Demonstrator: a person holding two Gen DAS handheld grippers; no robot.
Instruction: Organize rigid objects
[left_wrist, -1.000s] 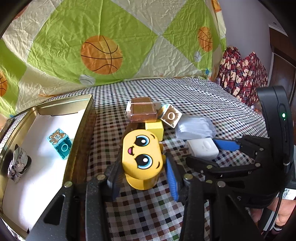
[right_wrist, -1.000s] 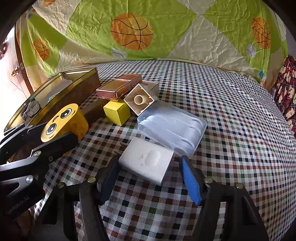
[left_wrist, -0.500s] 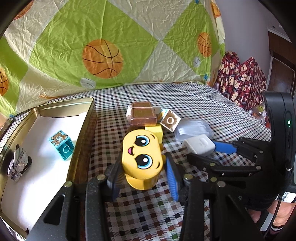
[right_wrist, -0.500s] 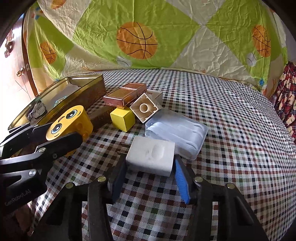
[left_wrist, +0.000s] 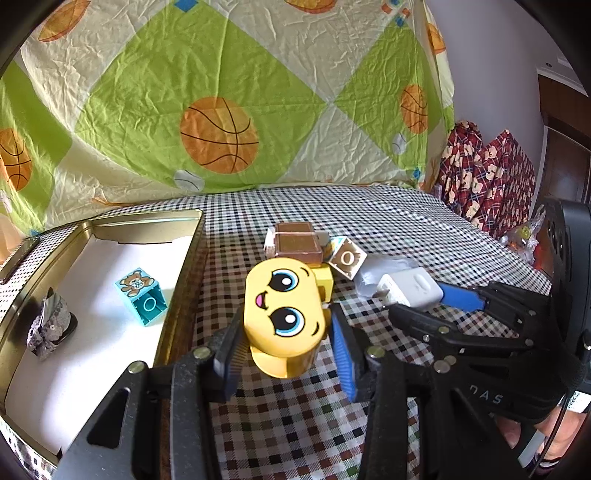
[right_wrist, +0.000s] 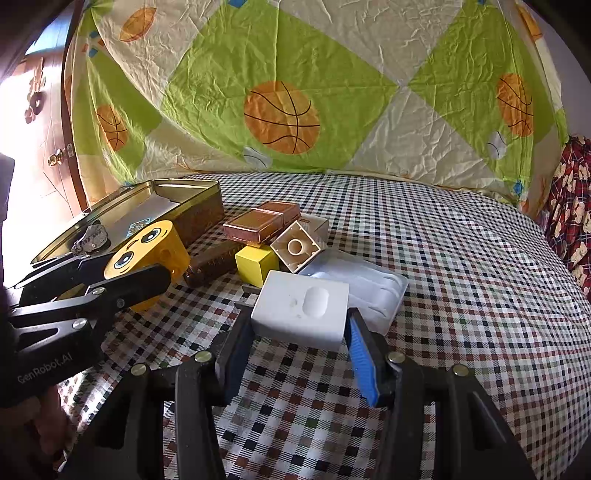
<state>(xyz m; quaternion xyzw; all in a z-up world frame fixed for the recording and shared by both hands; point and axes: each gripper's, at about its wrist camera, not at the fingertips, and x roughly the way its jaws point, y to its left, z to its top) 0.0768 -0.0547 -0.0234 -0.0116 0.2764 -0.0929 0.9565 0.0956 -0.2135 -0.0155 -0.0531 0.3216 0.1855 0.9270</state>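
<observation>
Far left of the left wrist view, the gold tin (left_wrist: 177, 295) sits with bare white floor around a teal block (left_wrist: 142, 297). Centre frame, the left gripper (left_wrist: 284, 341) is clamped on the yellow face block (left_wrist: 282, 314). Behind it, the brown boxes (left_wrist: 295, 245) crowd in. Right, the right gripper (right_wrist: 299, 338) pinches the white case (right_wrist: 301, 308) off the checkered cloth (right_wrist: 461, 277).

A basketball-print sheet (right_wrist: 295, 110) is hanging ahead of both grippers; daylight is glaring by the wooden door (right_wrist: 48, 155), far left.
</observation>
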